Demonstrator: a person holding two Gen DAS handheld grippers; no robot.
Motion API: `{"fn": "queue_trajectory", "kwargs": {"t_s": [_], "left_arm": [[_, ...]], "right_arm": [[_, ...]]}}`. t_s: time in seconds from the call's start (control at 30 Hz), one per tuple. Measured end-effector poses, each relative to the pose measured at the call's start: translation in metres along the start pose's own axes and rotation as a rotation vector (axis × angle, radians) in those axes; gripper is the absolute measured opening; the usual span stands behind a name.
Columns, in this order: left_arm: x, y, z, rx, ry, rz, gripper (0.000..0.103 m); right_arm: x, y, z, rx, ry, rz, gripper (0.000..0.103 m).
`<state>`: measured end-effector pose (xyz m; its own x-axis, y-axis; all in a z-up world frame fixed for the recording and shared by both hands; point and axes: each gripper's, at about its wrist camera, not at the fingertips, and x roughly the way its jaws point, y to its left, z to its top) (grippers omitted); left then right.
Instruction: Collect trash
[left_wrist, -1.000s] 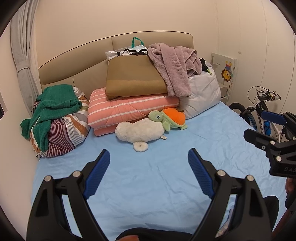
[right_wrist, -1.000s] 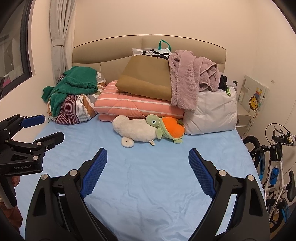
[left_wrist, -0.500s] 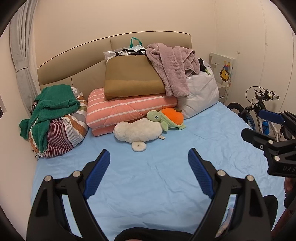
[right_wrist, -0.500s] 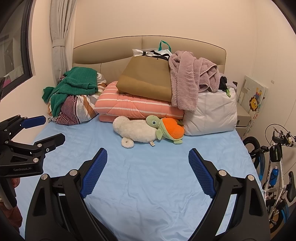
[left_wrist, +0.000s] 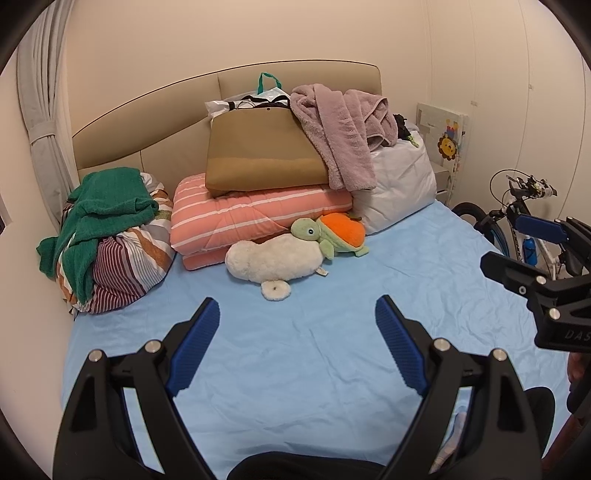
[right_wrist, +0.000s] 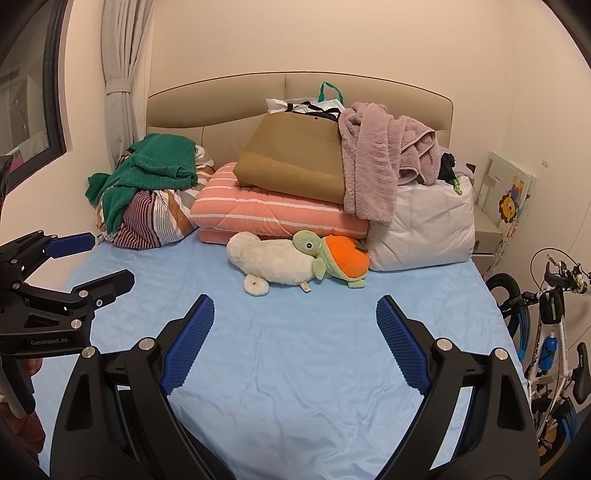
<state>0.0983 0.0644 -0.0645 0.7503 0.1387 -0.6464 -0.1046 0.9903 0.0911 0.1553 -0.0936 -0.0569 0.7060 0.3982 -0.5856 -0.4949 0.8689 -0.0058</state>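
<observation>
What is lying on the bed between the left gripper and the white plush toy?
Nothing: in the left wrist view only bare blue sheet separates the open left gripper from the white plush toy.

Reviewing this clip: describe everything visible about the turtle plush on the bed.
The turtle plush is a soft toy with a pale green head, a dark eye, green flippers and a rounded orange shell with a small dark stem-like tuft on top. It lies on the blue sheet near the head of the bed, its head resting on the white plush beside it. Behind, it presses against the pink striped quilt, and its shell end sits at the foot of the white pillow. Neither gripper is near it.
</observation>
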Motion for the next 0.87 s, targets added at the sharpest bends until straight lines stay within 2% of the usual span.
{"fn": "queue_trajectory", "kwargs": {"t_s": [0.37, 0.87], "left_arm": [[0.0045, 0.0016, 0.0032, -0.003, 0.016, -0.036, 0.086], [0.0064, 0.0024, 0.0039, 0.008, 0.005, -0.002, 0.086]], "right_arm": [[-0.0015, 0.0009, 0.0005, -0.001, -0.001, 0.003, 0.086], [-0.0024, 0.0034, 0.0014, 0.003, -0.003, 0.002, 0.086]]}}
